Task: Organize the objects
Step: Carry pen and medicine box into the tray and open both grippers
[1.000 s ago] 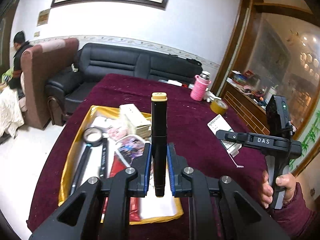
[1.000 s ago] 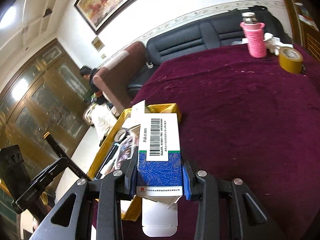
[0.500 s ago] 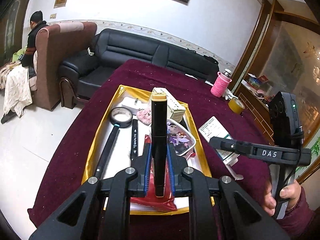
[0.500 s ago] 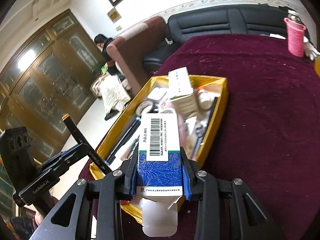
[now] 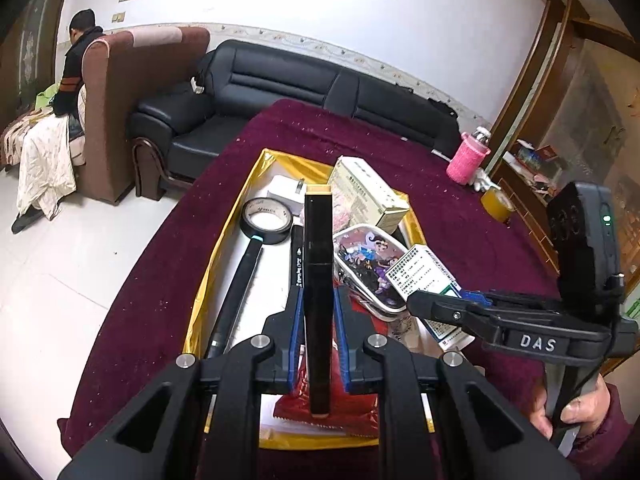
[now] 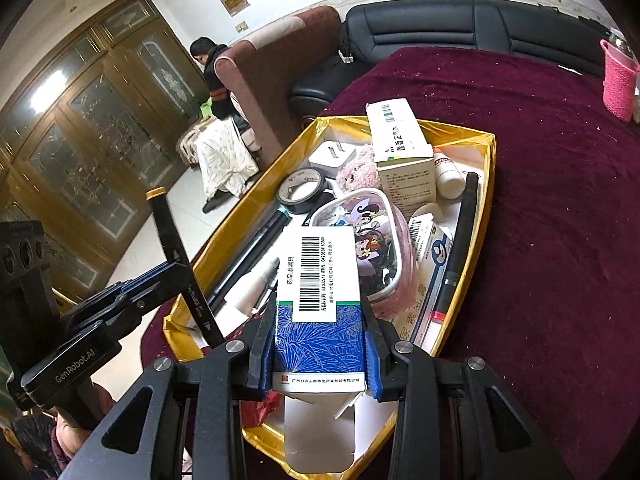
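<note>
Two items remain in hand; most of the sorting appears done, since the gold tray already holds many objects.

Left wrist view: the left gripper (image 5: pixel 318 344) is clamped on a black marker (image 5: pixel 318 280) with a tan cap, held upright between the blue pads and hanging above the near half of the gold tray (image 5: pixel 224 248). In the tray lie a roll of black tape (image 5: pixel 267 220) at the far left, a long black tool (image 5: pixel 240 280) running near-to-far along the left side, a white medicine box (image 5: pixel 368 192) at the far end, and a cartoon-printed case (image 5: pixel 368 264) to the right of centre. The right gripper (image 5: pixel 432 304) enters from the right, over the tray's right rim.

Right wrist view: the right gripper is clamped on a blue-and-white box (image 6: pixel 320 300), barcode up, its near flap open, poised over the tray's near end. A small white bottle (image 6: pixel 448 174) and a black pen (image 6: pixel 460 232) lie along the tray's right wall. The maroon tablecloth (image 6: pixel 560 220) right of the tray is bare here.

Judgement: what is left is to lower and release the marker and the box into free space. A pink-sleeved flask (image 5: pixel 466 160) and a yellow tape roll (image 5: pixel 496 204) stand far right on the table; whether they belong in the tray cannot be told.
</note>
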